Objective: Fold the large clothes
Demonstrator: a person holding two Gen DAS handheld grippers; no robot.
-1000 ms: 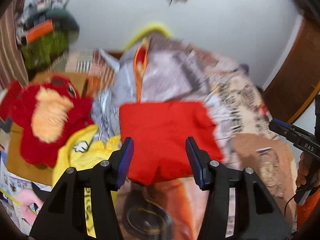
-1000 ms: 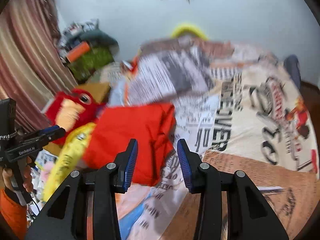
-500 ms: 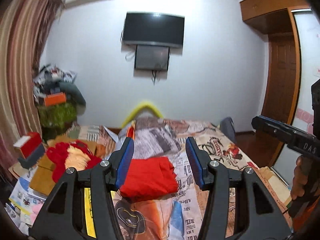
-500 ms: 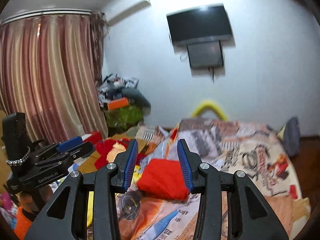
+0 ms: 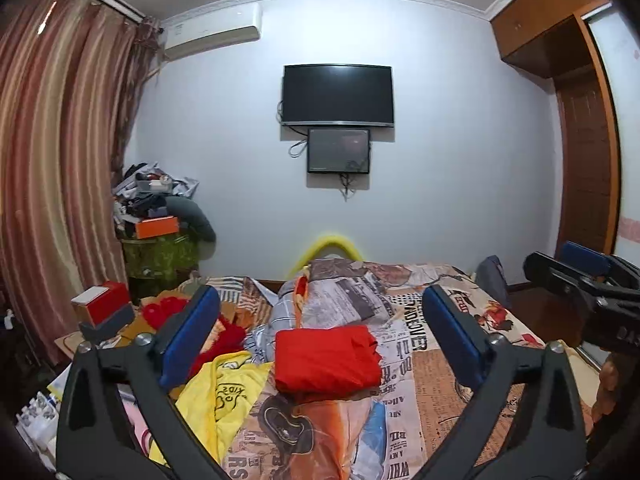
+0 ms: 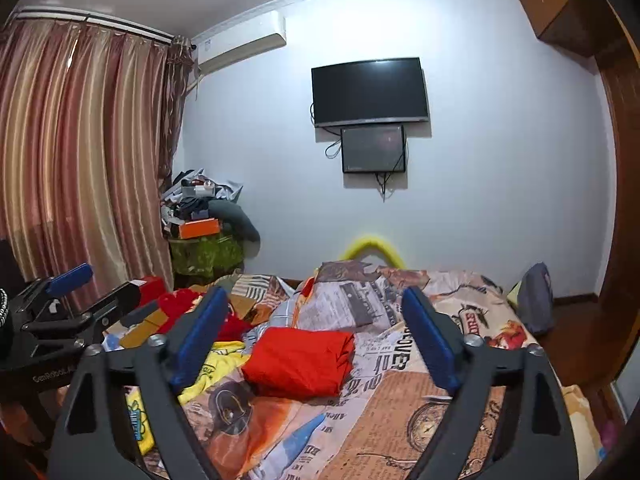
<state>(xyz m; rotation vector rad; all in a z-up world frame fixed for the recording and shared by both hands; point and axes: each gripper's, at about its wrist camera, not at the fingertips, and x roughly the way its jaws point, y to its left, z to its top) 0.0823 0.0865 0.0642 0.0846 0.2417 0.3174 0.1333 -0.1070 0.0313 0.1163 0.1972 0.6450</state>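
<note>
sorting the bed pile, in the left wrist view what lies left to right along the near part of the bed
red box → yellow shirt → folded red garment → newspaper-print bedsheet → right gripper

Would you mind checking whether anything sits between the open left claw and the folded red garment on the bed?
Nothing visible does. The left claw is open and empty, held back above the bedspread, and the folded red garment lies in plain view ahead. The yellow garment lies off to its left, beside the path.
</note>
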